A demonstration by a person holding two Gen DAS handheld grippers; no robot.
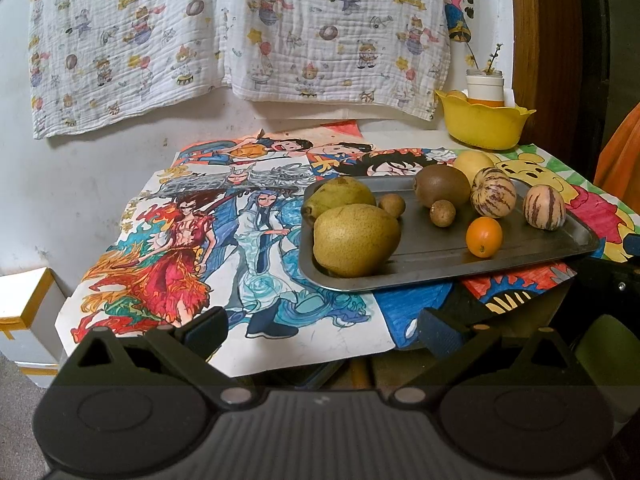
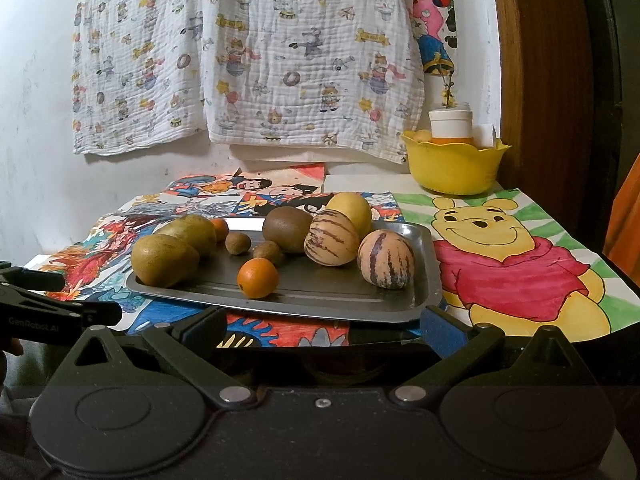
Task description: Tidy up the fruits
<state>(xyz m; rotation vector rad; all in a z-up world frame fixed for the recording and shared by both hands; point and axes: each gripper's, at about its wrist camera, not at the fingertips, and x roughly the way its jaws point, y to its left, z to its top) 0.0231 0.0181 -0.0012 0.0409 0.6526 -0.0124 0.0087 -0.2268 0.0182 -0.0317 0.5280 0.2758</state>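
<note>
A steel tray [image 1: 552, 248] [image 2: 344, 300] lies on a table covered with coloured drawings. It holds two green pears [image 1: 356, 238] [image 2: 165, 260], a brown kiwi [image 1: 441, 185] [image 2: 288, 229], two striped pepino melons [image 1: 493, 197] [image 2: 386, 259], a yellow fruit [image 1: 472, 162] [image 2: 352, 208], two small brown longans [image 1: 443, 213] [image 2: 238, 243] and a small orange [image 1: 484, 237] [image 2: 257, 278]. In the right wrist view a second small orange [image 2: 219, 228] shows behind the pears. My left gripper [image 1: 324, 330] is open at the table's near edge, left of the tray. My right gripper [image 2: 322, 326] is open just before the tray's near rim. Both are empty.
A yellow bowl [image 1: 484, 128] [image 2: 454, 170] with a white jar and small items stands at the back right corner. A printed cloth [image 1: 240, 40] hangs on the wall behind. A white box [image 1: 24, 312] sits on the floor at the left. A wooden door frame [image 2: 540, 80] is at the right.
</note>
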